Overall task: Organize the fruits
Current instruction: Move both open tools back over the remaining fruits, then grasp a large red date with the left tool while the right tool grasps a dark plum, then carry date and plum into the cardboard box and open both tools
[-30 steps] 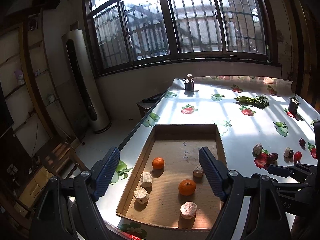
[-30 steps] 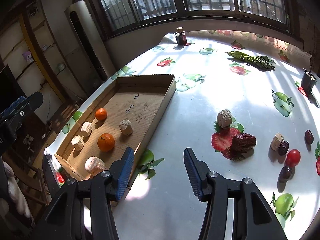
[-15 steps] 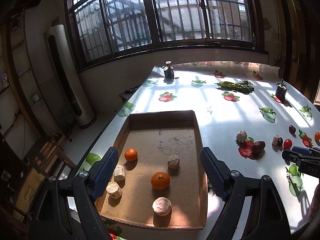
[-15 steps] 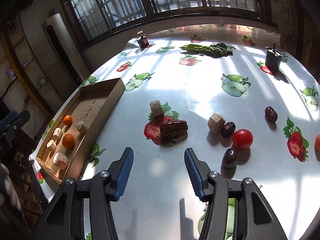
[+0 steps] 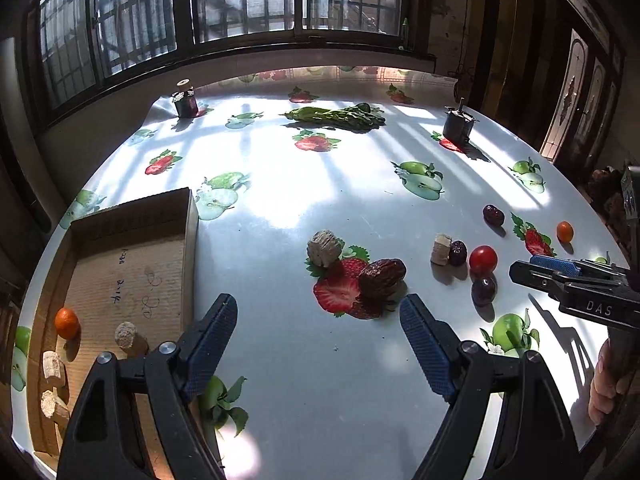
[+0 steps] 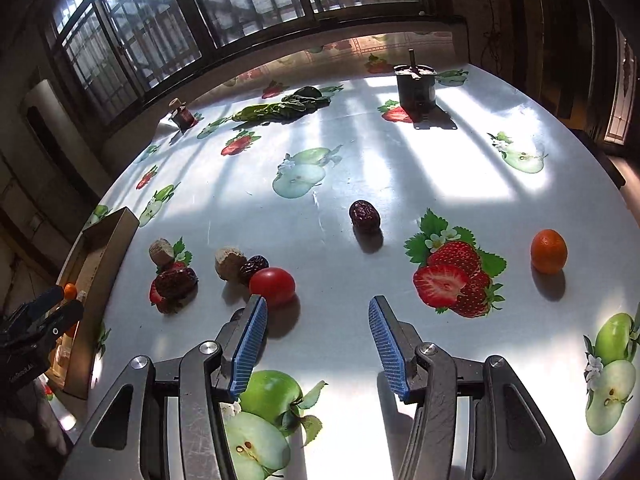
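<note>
My left gripper (image 5: pixel 318 320) is open and empty, low over the table just right of the cardboard box (image 5: pixel 191 240). A large brown date (image 5: pixel 382 276) and a beige chunk (image 5: pixel 324 242) lie just ahead of it. The box holds an orange (image 5: pixel 66 322) and several beige chunks (image 5: pixel 126 334). My right gripper (image 6: pixel 318 322) also stands open with nothing between its fingers. A red tomato (image 6: pixel 273 286) sits just beyond its left fingertip, beside a dark date (image 6: pixel 253 266) and a beige piece (image 6: pixel 230 262). Farther off lie another date (image 6: pixel 364 214) and a small orange (image 6: pixel 549 251).
At the table's far side stand a small jar (image 5: pixel 185 102), a bunch of green leaves (image 5: pixel 336 114) and a dark metal block with a stem (image 5: pixel 458 124). The tablecloth carries printed strawberries and apples. A hand (image 5: pixel 604 384) shows at the right edge.
Both grippers have swung right, away from the box and toward the loose fruits. The box has slid to the left of each view. The tomato now sits by the right gripper's left finger.
</note>
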`<state>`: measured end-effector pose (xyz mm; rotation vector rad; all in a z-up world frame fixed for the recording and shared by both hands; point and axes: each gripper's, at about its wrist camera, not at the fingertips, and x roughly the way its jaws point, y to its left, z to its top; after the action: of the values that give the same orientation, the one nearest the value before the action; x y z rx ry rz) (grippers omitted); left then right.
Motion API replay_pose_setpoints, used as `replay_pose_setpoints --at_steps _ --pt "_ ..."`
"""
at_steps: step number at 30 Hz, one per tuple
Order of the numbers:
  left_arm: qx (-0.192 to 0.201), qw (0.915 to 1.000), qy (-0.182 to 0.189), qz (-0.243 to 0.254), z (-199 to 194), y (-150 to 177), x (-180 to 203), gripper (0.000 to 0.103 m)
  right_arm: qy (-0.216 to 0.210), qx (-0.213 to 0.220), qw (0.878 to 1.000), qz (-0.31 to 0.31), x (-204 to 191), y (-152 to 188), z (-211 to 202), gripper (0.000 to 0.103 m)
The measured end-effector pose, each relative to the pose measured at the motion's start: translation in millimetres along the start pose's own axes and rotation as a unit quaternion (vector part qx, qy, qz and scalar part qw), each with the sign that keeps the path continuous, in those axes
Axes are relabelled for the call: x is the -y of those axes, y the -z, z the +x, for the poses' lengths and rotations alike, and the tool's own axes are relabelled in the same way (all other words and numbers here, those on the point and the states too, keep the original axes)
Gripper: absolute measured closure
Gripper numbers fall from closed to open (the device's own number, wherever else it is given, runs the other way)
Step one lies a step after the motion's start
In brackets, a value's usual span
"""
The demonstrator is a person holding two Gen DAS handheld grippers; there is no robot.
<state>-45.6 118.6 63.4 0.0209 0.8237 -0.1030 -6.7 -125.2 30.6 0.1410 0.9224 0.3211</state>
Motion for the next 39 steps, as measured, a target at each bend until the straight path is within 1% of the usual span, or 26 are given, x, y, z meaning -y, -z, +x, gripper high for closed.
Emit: replay_pose_setpoints --at_steps 1,3,4,5,7,10,13,15,16,17,18,19,20,23,28,30,32,34,35,39 --pt "0.000 0.9999 0.016 0.005 8 -4 4 0.021 -0.006 -0.006 1.000 -0.011 -7 2 5 0.046" --pt "-0.009 0.9991 0.040 0.010 24 -10 9 0.028 -0.013 -0.017 0.999 -0.033 -22 4 15 0.046" --pt "-0.016 0.9985 0.051 0.012 32 -12 11 0.037 -0.013 -0.020 0.999 -0.044 -28 6 20 0.046" --pt "-0.024 0.9977 0.062 0.015 39 -14 12 0.042 -0.010 -0.023 0.998 -0.054 -33 7 23 0.046" --pt "-0.035 0.9965 0.072 0.025 51 -15 17 0.044 -0.003 -0.027 0.997 -0.072 -39 9 30 0.047" --pt "-0.050 0.9948 0.079 0.040 66 -14 24 0.047 0.002 -0.039 0.996 -0.080 -40 11 39 0.053" --pt "-0.063 0.9939 0.079 0.046 77 -14 31 0.048 0.004 -0.033 0.996 -0.085 -40 10 39 0.056" --pt "-0.065 0.9940 0.069 0.054 83 -12 35 0.053 0.009 -0.031 0.996 -0.089 -41 11 40 0.057" --pt "-0.061 0.9945 0.058 0.063 83 -10 38 0.059 0.016 -0.029 0.995 -0.094 -43 11 40 0.061" --pt "-0.059 0.9948 0.041 0.072 82 -9 41 0.065 0.019 -0.028 0.995 -0.099 -44 12 40 0.067" --pt "-0.060 0.9945 0.041 0.076 81 -8 42 0.065 0.017 -0.029 0.994 -0.101 -46 13 39 0.069" --pt "-0.061 0.9944 0.045 0.074 79 -7 42 0.065 0.015 -0.030 0.994 -0.102 -47 14 39 0.075" --pt "-0.063 0.9946 0.043 0.070 77 -6 41 0.065 0.016 -0.030 0.994 -0.104 -49 15 39 0.079" --pt "-0.055 0.9962 0.041 0.055 63 -2 35 0.065 0.027 -0.028 0.993 -0.112 -53 17 35 0.079" --pt "-0.029 0.9977 0.059 0.017 19 1 12 0.065 0.027 -0.019 0.993 -0.117 -60 17 18 0.080" --pt "-0.015 0.9978 0.064 0.007 -3 2 -2 0.065 0.021 -0.012 0.993 -0.118 -66 16 9 0.080" --pt "-0.004 0.9981 0.061 -0.006 -25 2 -23 0.065 0.011 -0.006 0.993 -0.120 -76 14 0 0.080" --pt "0.003 0.9986 0.050 -0.018 -40 0 -48 0.065 -0.007 -0.003 0.993 -0.121 -91 10 -6 0.080" --pt "0.005 0.9988 0.039 -0.027 -47 -1 -66 0.065 -0.019 -0.003 0.992 -0.121 -99 7 -8 0.080" --pt "-0.002 0.9978 -0.024 -0.063 -52 -11 -134 0.065 -0.066 -0.009 0.989 -0.130 -144 -6 -7 0.079"
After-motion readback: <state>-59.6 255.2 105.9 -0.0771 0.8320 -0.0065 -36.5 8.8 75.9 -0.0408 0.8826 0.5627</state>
